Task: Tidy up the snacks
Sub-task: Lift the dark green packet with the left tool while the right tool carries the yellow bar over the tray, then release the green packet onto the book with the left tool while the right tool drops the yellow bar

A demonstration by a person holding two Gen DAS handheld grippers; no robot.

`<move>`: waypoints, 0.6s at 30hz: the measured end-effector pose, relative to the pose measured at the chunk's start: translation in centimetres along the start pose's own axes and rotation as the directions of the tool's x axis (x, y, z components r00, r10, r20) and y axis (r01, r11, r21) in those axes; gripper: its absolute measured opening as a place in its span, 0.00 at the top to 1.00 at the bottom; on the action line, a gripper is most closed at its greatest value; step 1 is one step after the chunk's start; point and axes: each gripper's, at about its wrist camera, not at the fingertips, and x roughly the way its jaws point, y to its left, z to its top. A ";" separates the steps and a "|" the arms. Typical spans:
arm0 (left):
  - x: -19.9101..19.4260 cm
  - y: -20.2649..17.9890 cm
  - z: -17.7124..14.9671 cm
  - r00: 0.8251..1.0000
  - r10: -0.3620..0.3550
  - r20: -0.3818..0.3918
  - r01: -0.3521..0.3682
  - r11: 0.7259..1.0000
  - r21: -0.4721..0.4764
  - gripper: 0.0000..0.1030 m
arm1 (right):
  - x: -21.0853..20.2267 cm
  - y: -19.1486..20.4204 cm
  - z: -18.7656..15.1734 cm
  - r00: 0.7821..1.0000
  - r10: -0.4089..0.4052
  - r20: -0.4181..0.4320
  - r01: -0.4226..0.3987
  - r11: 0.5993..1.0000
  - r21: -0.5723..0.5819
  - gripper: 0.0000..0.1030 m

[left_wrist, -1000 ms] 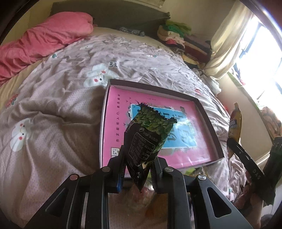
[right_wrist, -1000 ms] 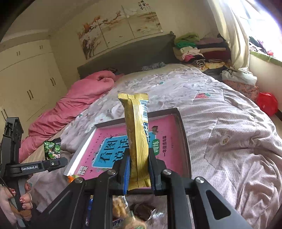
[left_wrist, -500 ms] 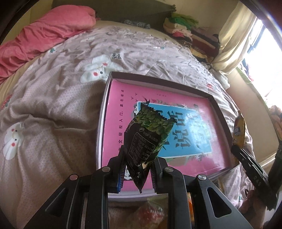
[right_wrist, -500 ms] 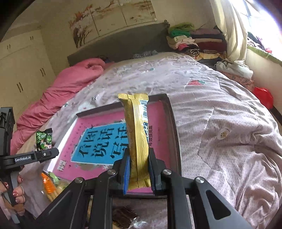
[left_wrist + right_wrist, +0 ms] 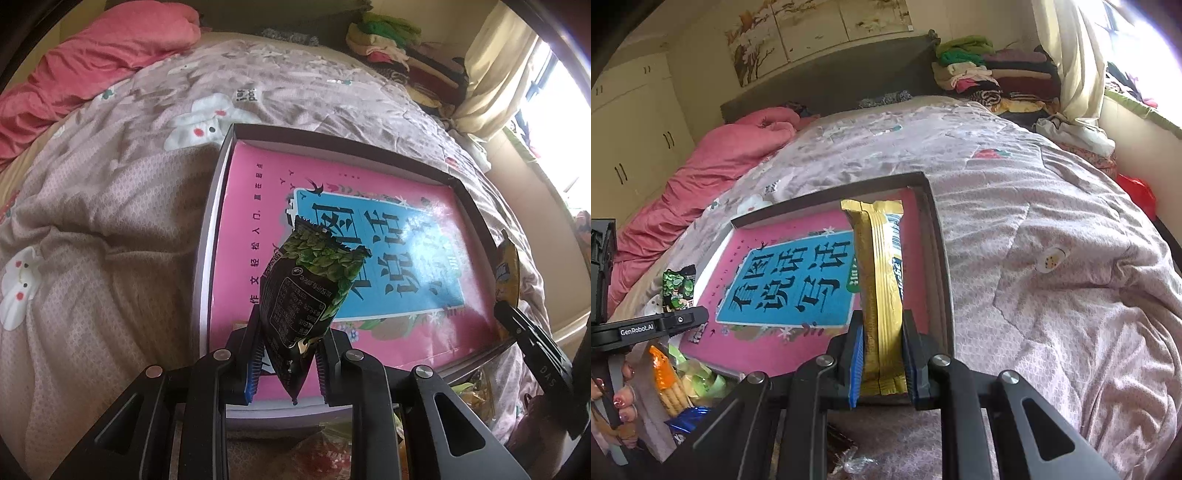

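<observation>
Leftmost, the left gripper (image 5: 288,363) is closed tight on the bottom of a small green-and-black snack packet (image 5: 310,288), which stands upright between the blue pads with its serrated top pointing away from the jaws. Just beyond and below that claw lies a shallow dark-rimmed box (image 5: 218,206) on the quilt (image 5: 110,221), its floor taken up by a pink sheet with a blue panel of printed characters; the packet hangs over the box's near left part. Under the jaws, at the box's near edge, loose snacks (image 5: 325,446) show, blurred. Far to the left of the claw a pink blanket (image 5: 92,62) is bunched at the head of the bed.

Over on the right, the right gripper (image 5: 882,363) is likewise clamped shut, holding a long gold wrapped bar (image 5: 881,288) upright by its lower end. The bar stands over the near right part of the same box (image 5: 938,258), close to its right wall. To the left of this claw the other gripper (image 5: 679,319) is seen from the side with its packet (image 5: 679,288), a person's hand (image 5: 622,406) on its grip, and a heap of snack packs (image 5: 672,380) below it.
</observation>
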 end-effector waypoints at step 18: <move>-0.4 -0.2 0.0 1.000 0.003 -0.001 -0.003 1.000 0.005 0.71 | -0.9 -0.1 -0.7 1.000 -0.017 0.016 0.017 1.000 -0.006 0.81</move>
